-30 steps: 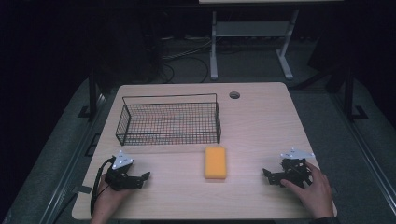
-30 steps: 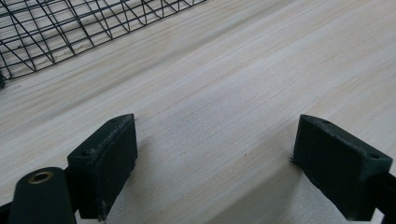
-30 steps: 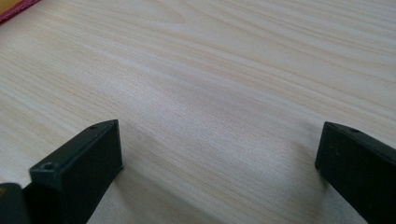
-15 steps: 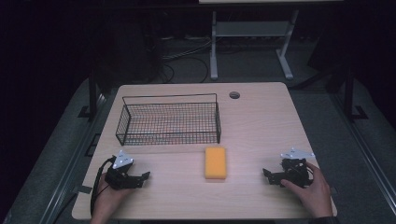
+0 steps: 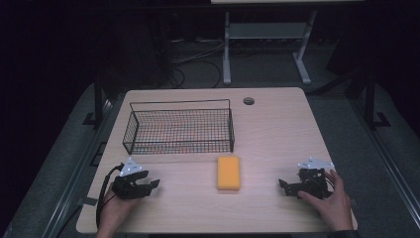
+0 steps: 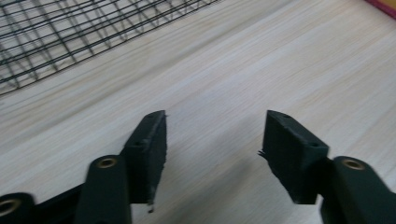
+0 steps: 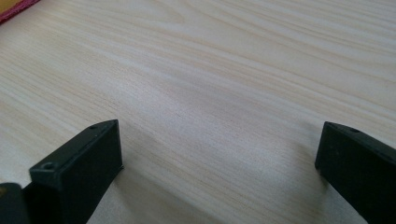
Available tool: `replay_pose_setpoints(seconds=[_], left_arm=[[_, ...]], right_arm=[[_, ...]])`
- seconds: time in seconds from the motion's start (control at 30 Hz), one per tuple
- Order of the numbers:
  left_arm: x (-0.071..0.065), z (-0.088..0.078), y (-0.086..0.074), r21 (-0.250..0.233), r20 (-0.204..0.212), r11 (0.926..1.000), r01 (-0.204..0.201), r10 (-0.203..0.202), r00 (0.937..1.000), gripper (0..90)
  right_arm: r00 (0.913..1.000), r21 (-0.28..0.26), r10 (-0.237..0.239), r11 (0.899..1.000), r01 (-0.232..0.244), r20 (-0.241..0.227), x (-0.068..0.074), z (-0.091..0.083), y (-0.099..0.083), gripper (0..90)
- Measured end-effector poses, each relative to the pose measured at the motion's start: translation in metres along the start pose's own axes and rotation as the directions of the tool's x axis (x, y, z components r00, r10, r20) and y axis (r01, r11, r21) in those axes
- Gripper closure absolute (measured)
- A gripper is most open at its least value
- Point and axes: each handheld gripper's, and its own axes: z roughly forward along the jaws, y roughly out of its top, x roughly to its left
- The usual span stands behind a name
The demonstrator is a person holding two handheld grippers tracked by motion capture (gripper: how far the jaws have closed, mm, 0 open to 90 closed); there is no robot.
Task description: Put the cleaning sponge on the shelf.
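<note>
Between 2 empty grippers, left gripper [image 5: 152, 184] closing, lies the sponge [image 5: 228, 173].

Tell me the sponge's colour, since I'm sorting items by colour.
Orange-yellow. The sponge shows best in the high view, lying on the table in front of the black wire basket.

Change between frames: the left gripper [image 5: 151, 185], resting at about 8 o'clock on the desk [image 5: 277, 124], has just been closing its jaws. In the left gripper view the gap between the two black jaws of the left gripper [image 6: 212, 140] is partly narrowed, with nothing between them but bare desk [image 6: 280, 60].
</note>
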Motion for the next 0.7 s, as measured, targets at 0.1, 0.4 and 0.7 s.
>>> replay_pose_setpoints(seconds=[0.1,0.4,0.7], left_arm=[[-0.005,0.002,0.006,0.011,0.018,0.9999,-0.011,0.011,0.9998,47.9],[-0.015,0.006,0.022,0.026,0.050,0.9985,-0.047,0.046,0.9977,65.8],[-0.027,0.013,0.043,0.042,0.116,0.9977,-0.053,0.048,0.9921,84.4]], right_arm=[[1.0000,0.000,-0.002,1.000,0.002,0.000,0.000,0.000,0.000,0.0],[1.0000,0.000,-0.002,1.000,0.002,0.000,0.000,0.000,0.000,0.0],[1.0000,0.000,-0.002,1.000,0.002,0.000,0.000,0.000,0.000,0.0]])
